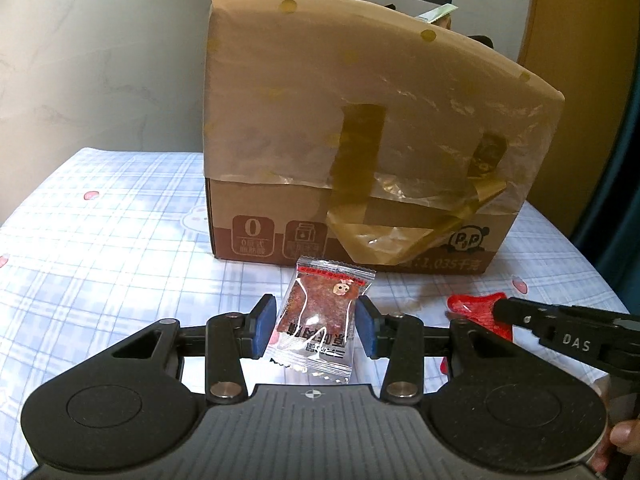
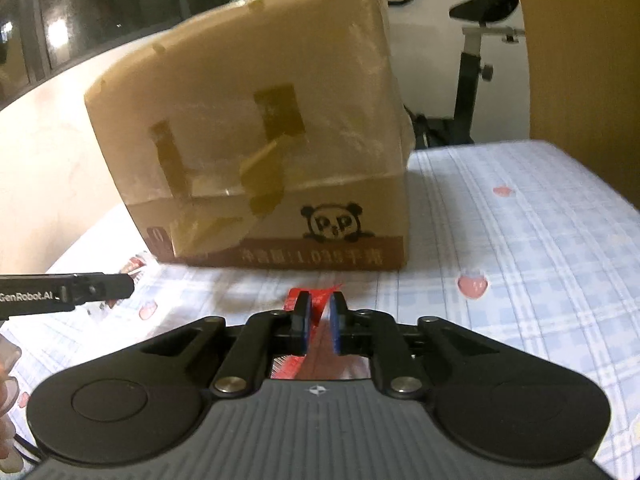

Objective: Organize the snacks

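A small clear snack packet point(image 1: 318, 320) with a brown meat slice inside lies flat on the tablecloth point(image 1: 100, 260), just in front of the big box. The left gripper point(image 1: 316, 326) has its two blue pads point(image 1: 264, 326) wide apart, one on each side of the packet. The pads look very close to its edges, but they are not squeezing it.

A red snack packet point(image 2: 316, 304) sits between the fingers of the right gripper point(image 2: 319, 326). Those fingers are nearly together, with only a thin gap, and the red wrapper is pinched in that gap. In the left wrist view the same red packet point(image 1: 478, 312) shows off to the right, with the black tip of the right gripper point(image 1: 560, 330) on it (this tip has the letters DAS on it).

The cardboard box point(image 1: 360, 140) stands on the table right behind both packets. It is brown, with a folded flap on top, shiny clear tape and brownish tape strips, and a little panda face printed low on its front.

The tablecloth is pale blue and white checks with small pink strawberry shapes. It covers the whole table top.

Behind the table is a pale wall point(image 1: 100, 60). On the far right stands an exercise bike point(image 2: 476, 60) with a black seat, next to a brown wooden panel point(image 2: 580, 40). Dark windows show at the top left in the right wrist view.
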Motion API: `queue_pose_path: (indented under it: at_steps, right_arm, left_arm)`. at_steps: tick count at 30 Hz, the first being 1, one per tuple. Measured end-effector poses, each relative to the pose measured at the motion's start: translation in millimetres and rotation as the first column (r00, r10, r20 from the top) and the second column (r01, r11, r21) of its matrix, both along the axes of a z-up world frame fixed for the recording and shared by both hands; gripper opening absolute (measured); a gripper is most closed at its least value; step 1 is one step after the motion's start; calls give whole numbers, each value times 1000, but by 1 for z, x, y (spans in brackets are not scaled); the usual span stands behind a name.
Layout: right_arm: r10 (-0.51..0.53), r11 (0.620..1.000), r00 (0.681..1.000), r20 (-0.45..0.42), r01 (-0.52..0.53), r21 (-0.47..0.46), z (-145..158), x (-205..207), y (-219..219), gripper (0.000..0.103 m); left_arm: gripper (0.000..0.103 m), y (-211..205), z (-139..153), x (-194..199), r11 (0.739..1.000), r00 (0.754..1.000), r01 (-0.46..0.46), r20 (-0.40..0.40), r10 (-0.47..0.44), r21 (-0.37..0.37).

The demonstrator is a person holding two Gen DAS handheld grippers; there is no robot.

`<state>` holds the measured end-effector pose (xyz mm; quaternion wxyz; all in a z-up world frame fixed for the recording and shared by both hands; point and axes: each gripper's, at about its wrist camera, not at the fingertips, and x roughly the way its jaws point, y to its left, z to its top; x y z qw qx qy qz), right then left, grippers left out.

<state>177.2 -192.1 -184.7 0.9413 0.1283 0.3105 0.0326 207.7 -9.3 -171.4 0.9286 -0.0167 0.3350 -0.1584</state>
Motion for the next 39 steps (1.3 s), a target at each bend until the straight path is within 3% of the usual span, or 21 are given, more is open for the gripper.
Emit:
queue_pose_path:
  at_steps: [1, 3, 9, 12, 16, 19, 33, 39]
  right_arm:
    - [-3, 1000, 1000, -9, 3, 2, -2, 0, -1, 17]
    - [-12, 1000, 999, -38, 12, -12, -4, 3, 1, 35]
    - [-22, 1000, 995, -102, 21, -11, -12, 7, 7, 48]
    - [-67, 996, 988, -138, 57, -69, -13, 9, 13, 49]
    - [-121, 991, 978, -173, 109, -77, -12, 7, 14, 49]
    - [-93, 995, 980, -178, 87, -43, -12, 7, 14, 49]
    - [-11, 992, 990, -143, -7, -124, -17, 27, 20, 48]
    - [44, 989, 996, -78, -54, -135, -9, 20, 26, 30]
  left_arm:
    - [46, 0, 0, -1, 1000, 1000, 2, 0, -2, -3]
    - [46, 2, 1, -1, 1000, 1000, 3, 1, -3, -9]
    - [46, 8, 0, -1, 1000, 1000, -10, -5, 10, -28]
    - [46, 8, 0, -2, 999, 1000, -13, -5, 13, -35]
    - [46, 8, -1, -2, 999, 1000, -17, -8, 17, -43]
    - [46, 7, -2, -1, 999, 1000, -17, -13, 17, -43]
    - [46, 5, -5, 0, 999, 999, -29, -33, 27, -45]
    - [46, 4, -2, -2, 998, 999, -29, -23, 28, -50]
